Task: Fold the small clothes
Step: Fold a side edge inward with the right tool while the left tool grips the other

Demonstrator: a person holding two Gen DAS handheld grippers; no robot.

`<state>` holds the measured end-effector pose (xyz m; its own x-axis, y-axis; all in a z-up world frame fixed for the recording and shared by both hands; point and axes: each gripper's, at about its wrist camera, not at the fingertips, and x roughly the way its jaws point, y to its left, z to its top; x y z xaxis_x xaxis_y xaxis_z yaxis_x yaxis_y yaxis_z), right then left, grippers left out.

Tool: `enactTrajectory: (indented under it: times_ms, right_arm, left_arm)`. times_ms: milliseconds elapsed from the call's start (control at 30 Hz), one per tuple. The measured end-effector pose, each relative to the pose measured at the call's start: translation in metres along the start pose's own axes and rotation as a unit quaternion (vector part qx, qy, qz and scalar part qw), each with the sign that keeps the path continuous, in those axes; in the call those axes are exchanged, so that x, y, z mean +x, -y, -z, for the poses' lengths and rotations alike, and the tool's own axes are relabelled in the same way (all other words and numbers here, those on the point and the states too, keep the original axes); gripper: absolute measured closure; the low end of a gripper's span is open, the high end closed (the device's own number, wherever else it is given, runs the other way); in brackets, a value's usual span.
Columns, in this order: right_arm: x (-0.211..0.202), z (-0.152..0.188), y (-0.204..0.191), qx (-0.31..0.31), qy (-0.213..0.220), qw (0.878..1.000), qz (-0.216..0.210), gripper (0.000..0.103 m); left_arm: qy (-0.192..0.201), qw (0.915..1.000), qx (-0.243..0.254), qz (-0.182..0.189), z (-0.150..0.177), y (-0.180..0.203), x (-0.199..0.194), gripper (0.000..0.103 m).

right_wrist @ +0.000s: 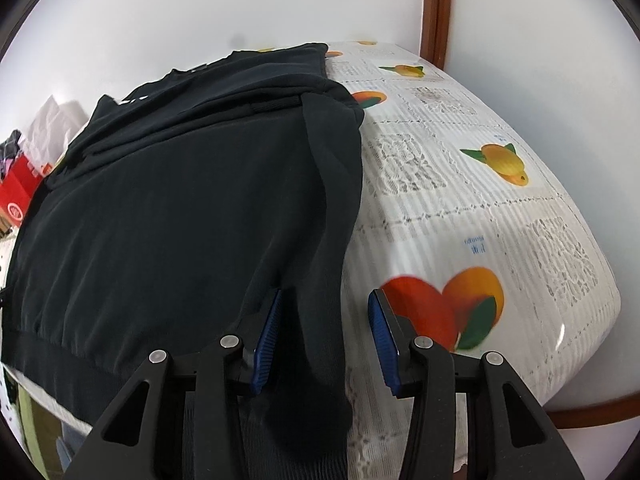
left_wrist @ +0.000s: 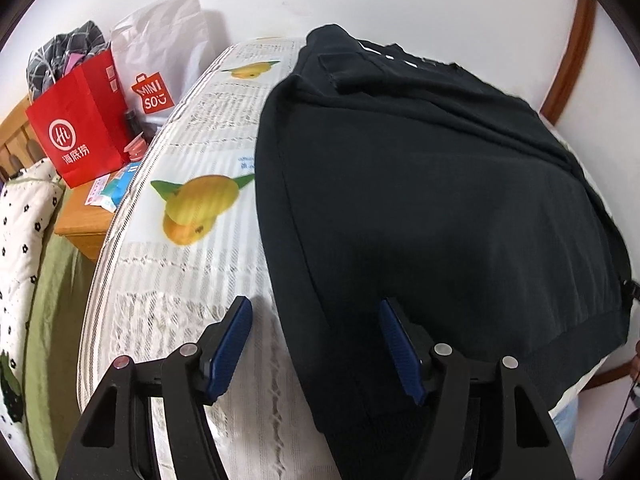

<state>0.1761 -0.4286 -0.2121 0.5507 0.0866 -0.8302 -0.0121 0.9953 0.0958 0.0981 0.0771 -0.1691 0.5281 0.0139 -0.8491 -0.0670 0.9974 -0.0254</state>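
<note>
Garment: I see a black sweatshirt (left_wrist: 440, 184) lying on the table, back or front I cannot tell, with both sleeves folded in over the body.
Fabric: it is plain matte black knit, with a ribbed hem band along the near edge and soft creases running up the body.
Marking: a little white print shows near its far end, too blurred for me to read.
Position: it covers the middle of the tabletop, its hem at the near edge and its collar end toward the far edge by the wall.
Right sleeve: in my right wrist view the sleeve (right_wrist: 332, 208) runs down the garment's right side, and its cuff end hangs past the near edge.
Tablecloth: the tablecloth (left_wrist: 200, 280) is white and glossy, printed with lace squares and yellow and orange fruit; it shows bare along both side edges.
Left gripper: my left gripper (left_wrist: 316, 344) hovers over the sweatshirt's left seam near the near edge, jaws apart, one blue pad over the cloth and one over the black fabric, pressing nothing.
Right gripper: my right gripper (right_wrist: 326, 340) straddles the hanging sleeve with its jaws spread; the sleeve lies between the blue pads but I see no pad squeezing it.
Beyond the left edge: a red paper bag (left_wrist: 80, 136) and a white bag (left_wrist: 168, 36) stand on a wooden cabinet (left_wrist: 82, 224).
</note>
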Motion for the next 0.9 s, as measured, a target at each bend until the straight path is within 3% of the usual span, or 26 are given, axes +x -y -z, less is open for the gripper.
enactTrajectory:
  times_ms: [67,100,133,167,200,333,467,600,700,900]
  right_arm:
    - [0.000,0.001,-0.001,0.001,0.006,1.000,0.001,0.063]
    - [0.001,0.001,-0.003,0.001,0.009,1.000,-0.003,0.071]
    - [0.001,0.000,-0.005,0.000,0.011,1.000,-0.013,0.078]
    - [0.001,0.000,-0.006,0.000,0.012,1.000,-0.021,0.094]
    - [0.000,-0.001,-0.007,0.001,0.016,1.000,-0.019,0.097]
    - [-0.016,0.004,0.004,0.014,0.036,0.999,-0.022,0.098]
    - [-0.034,0.010,0.025,0.036,0.046,0.997,-0.046,0.098]
    - [-0.039,0.009,0.026,0.027,0.053,0.997,-0.046,0.098]
    - [-0.047,-0.002,0.022,0.028,0.081,0.994,-0.065,0.098]
    - [-0.061,-0.057,0.003,0.011,0.136,0.986,-0.092,0.098]
  left_arm:
    - [0.007,1.0000,0.003,-0.004,0.001,0.003,-0.001,0.050]
    - [0.010,1.0000,-0.001,0.000,0.001,0.004,-0.002,0.060]
    - [0.011,0.9999,-0.005,0.002,0.001,0.004,-0.002,0.076]
    - [0.011,0.9999,-0.010,0.005,0.000,0.004,-0.003,0.086]
    - [0.008,0.9998,-0.013,0.010,-0.001,0.003,-0.004,0.095]
    - [0.012,0.9998,-0.005,0.017,0.003,0.002,-0.017,0.096]
    - [0.011,0.9986,-0.001,0.051,0.011,-0.001,-0.034,0.096]
    - [0.036,0.9968,-0.009,0.070,0.006,-0.002,-0.047,0.096]
    - [0.063,0.9941,-0.020,0.086,-0.008,-0.005,-0.058,0.097]
    - [0.117,0.9903,-0.018,0.072,-0.056,-0.005,-0.072,0.097]
